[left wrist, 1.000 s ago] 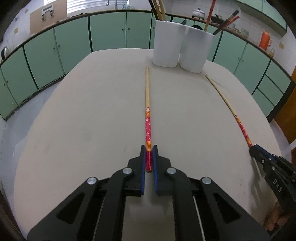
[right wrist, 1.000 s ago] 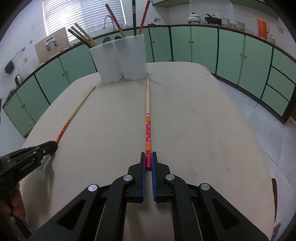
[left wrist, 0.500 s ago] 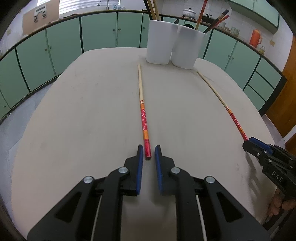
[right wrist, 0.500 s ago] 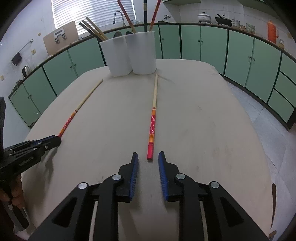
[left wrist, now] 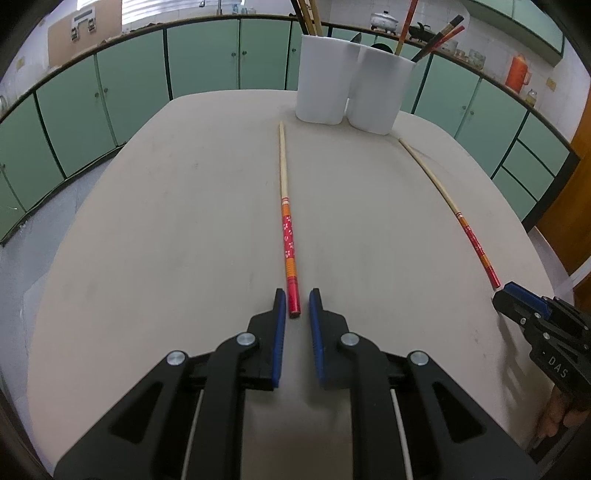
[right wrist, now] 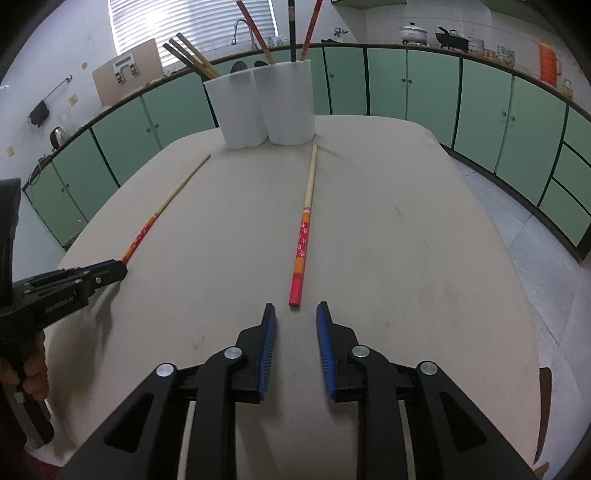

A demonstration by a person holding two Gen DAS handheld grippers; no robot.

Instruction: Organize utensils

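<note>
Two long chopsticks with red patterned handles lie on the beige table. One chopstick lies ahead of my left gripper, which is open with the red end between its fingertips. The other chopstick lies just ahead of my right gripper, which is open and clear of it. Each view shows the other chopstick and the other gripper at its red end. Two white utensil cups holding several chopsticks stand at the far end.
The table has rounded edges and drops off on all sides. Green cabinets ring the room. A countertop at the back holds pots and an orange jug.
Both grippers opened and let go of their chopsticks, then drew back a little. The chopsticks now lie flat on the table.
</note>
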